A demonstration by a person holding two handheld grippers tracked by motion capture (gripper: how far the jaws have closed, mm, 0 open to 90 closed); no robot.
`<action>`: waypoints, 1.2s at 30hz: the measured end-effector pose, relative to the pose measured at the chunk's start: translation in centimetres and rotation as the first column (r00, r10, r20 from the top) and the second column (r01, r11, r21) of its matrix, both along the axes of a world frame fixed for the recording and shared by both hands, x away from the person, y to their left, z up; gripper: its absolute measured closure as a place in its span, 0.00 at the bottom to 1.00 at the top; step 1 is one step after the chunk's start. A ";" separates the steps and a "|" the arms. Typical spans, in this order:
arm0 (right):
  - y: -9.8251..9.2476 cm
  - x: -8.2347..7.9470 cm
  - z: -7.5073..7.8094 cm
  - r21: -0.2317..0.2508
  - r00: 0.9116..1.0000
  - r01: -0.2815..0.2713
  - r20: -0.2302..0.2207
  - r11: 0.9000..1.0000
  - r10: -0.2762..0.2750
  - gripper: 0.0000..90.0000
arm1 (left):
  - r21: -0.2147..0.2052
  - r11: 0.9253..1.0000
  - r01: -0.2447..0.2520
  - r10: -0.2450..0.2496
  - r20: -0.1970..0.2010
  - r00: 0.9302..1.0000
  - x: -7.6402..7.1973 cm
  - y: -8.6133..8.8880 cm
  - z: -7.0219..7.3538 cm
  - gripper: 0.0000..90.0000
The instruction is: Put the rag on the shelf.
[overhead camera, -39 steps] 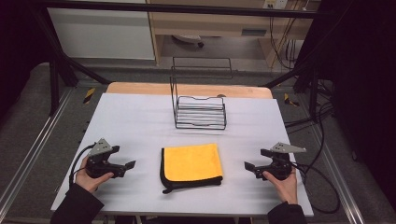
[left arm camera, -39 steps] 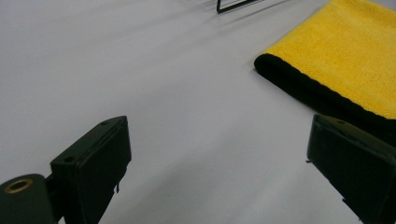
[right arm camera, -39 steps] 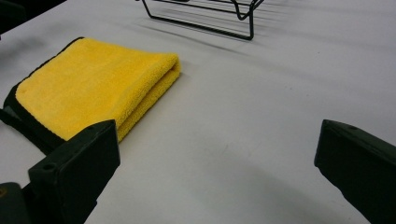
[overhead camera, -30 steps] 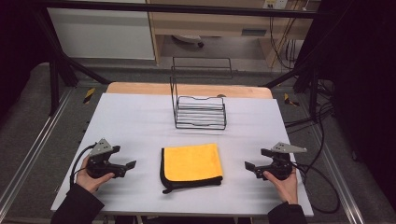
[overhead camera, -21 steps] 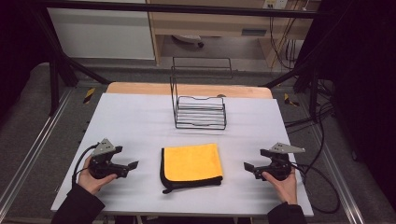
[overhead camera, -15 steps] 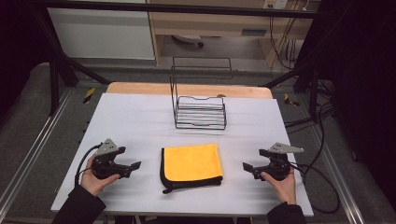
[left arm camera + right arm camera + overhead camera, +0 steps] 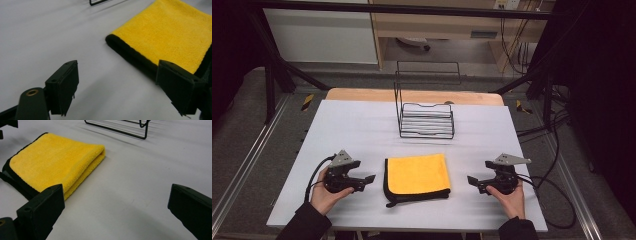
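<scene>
High view: my left hand-held gripper [image 7: 368, 179] and right hand-held gripper [image 7: 473, 181] flank the folded yellow towel [image 7: 418, 173] on the counter [image 7: 357, 125], both released; the left's jaws have just been closing. I should grip the towel's thick edge squarely.

Folded yellow cloth [image 7: 418, 173] (black-edged) lies flat near the table's front.

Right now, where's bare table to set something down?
Free: the wide strip left of the wire rack, and the strip right of it. Tighter: the gaps between the yellow cloth and the left gripper and right gripper.
</scene>
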State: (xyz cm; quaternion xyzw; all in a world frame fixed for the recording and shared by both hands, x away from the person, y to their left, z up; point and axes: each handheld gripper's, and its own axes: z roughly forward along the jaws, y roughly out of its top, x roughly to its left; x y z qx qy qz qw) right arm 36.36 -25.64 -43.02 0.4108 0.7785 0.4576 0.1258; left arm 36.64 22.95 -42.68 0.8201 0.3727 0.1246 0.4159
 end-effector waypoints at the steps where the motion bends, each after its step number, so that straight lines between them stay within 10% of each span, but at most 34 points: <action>1: 0.2 0.0 0.0 -0.002 1.000 -0.001 -0.003 1.000 0.001 0.02 | 0.002 1.000 0.005 -0.005 -0.010 1.000 0.0 -0.4 0.0 0.23; 15: 4.4 -0.2 -0.2 -0.038 0.999 -0.049 -0.023 0.998 0.048 0.10 | 0.048 0.997 0.055 -0.051 -0.077 0.996 -0.8 -5.3 -1.1 0.41; 36: 9.1 -1.8 -2.2 -0.076 0.994 -0.052 -0.104 0.996 0.044 0.50 | 0.027 0.999 0.017 -0.013 -0.156 0.988 -1.7 -6.3 -2.1 0.75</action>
